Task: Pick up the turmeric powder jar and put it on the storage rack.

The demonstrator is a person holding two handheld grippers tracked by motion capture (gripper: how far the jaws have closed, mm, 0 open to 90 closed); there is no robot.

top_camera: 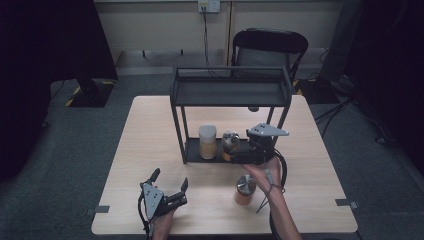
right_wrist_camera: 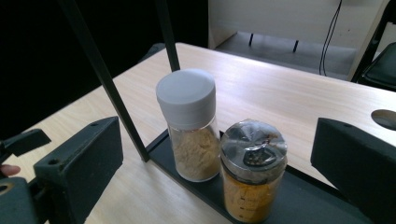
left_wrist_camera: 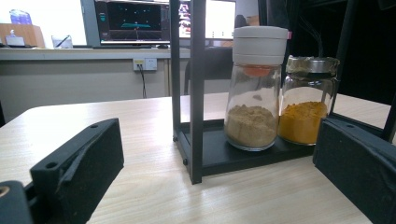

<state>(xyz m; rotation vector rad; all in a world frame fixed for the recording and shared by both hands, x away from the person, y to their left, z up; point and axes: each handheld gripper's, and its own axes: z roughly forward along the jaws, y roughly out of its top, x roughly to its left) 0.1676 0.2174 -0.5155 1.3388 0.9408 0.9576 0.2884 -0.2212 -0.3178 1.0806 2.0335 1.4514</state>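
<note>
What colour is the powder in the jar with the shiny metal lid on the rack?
Orange-yellow; the powder in the metal-lidded jar shows best in the left gripper view.

The table [top_camera: 150, 150] has a pale wood-grain top, smooth and matt. On it stands a rack [top_camera: 230, 92] of thin black metal bars and trays with a dull finish. The white-lidded jar [right_wrist_camera: 190, 126] is clear glossy glass with a matt white plastic cap and holds coarse tan powder. At its 4 o'clock in the right gripper view, the yellow-powder jar [right_wrist_camera: 252, 172] is clear glass under a shiny metal lid. The jaws of both grippers look like matt black plastic.
</note>
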